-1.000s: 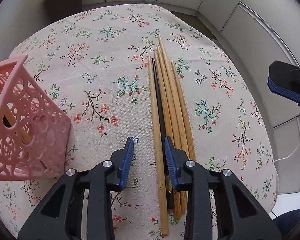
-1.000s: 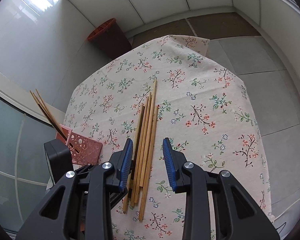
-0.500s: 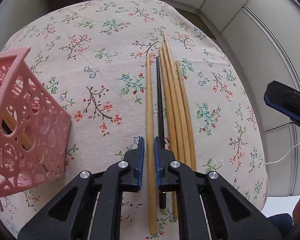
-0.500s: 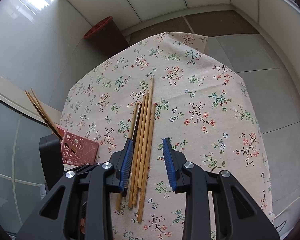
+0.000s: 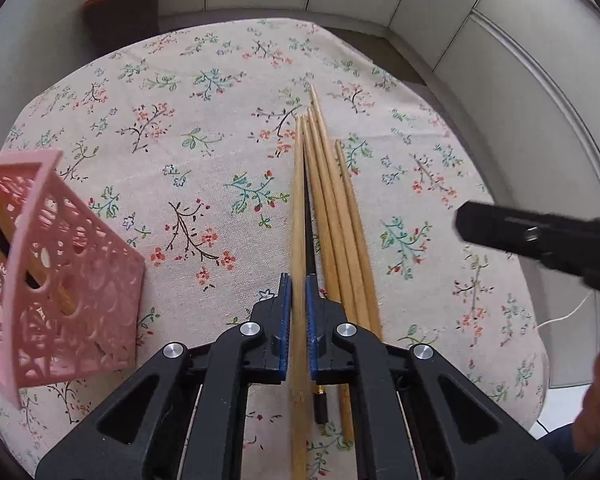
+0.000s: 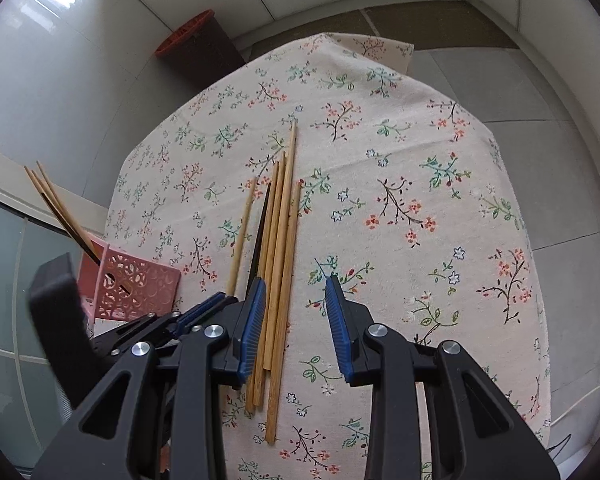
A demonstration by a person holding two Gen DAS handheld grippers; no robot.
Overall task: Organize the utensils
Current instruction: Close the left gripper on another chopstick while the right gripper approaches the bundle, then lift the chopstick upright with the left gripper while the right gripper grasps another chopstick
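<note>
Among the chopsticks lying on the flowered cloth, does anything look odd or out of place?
One black chopstick lies among the pale bamboo chopsticks, the only dark one on the tablecloth. The pink basket at the left edge looks tilted. Nothing looks spilled or broken.

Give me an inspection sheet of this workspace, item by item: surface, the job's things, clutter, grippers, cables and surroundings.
Surface: floral tablecloth covering the table.
Job's things: bamboo chopsticks and one black chopstick lie side by side on the cloth; pink holder at left already has chopsticks standing in it.
Clutter: nothing seen.
Grippers: left gripper is shut on the leftmost bamboo chopstick; right gripper is open above the cloth, its left finger over the bundle, gripping nothing.
Cables: white cable beyond the table's right edge.
Surroundings: dark bin with red rim on the floor, pale panelled walls, tiled floor.
</note>
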